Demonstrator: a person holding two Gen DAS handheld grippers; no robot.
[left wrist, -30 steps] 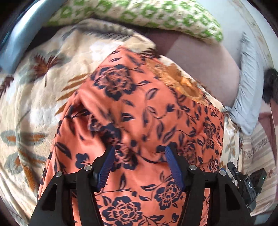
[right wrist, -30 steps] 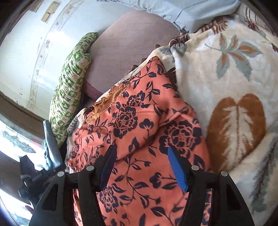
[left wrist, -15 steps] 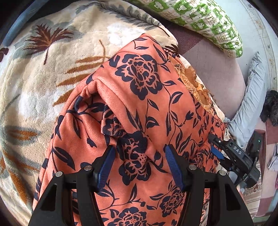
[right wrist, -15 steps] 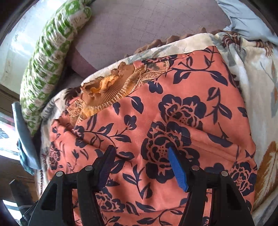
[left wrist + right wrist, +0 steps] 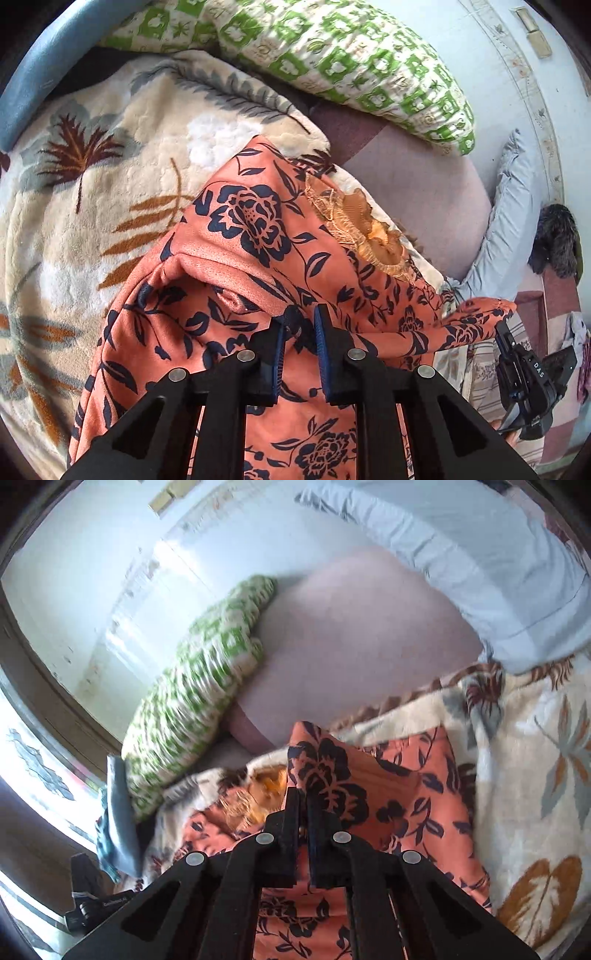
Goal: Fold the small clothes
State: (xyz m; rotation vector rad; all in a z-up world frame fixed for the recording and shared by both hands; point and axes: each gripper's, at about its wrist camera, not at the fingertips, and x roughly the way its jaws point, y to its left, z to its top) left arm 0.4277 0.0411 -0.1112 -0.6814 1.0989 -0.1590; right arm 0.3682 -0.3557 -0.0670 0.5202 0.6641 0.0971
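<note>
Pinching the orange floral garment [image 5: 236, 236] at two spots, the left tool [image 5: 298, 325] and right tool [image 5: 302, 805] have just been closing and now clench its fabric, likely to lift an edge for folding over the leaf-patterned blanket [image 5: 92, 192] beneath.

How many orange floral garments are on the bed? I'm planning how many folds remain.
1. The orange floral garment lies on the leaf-print blanket, pinched by the left gripper and the right gripper. Others may be hidden beneath.
</note>
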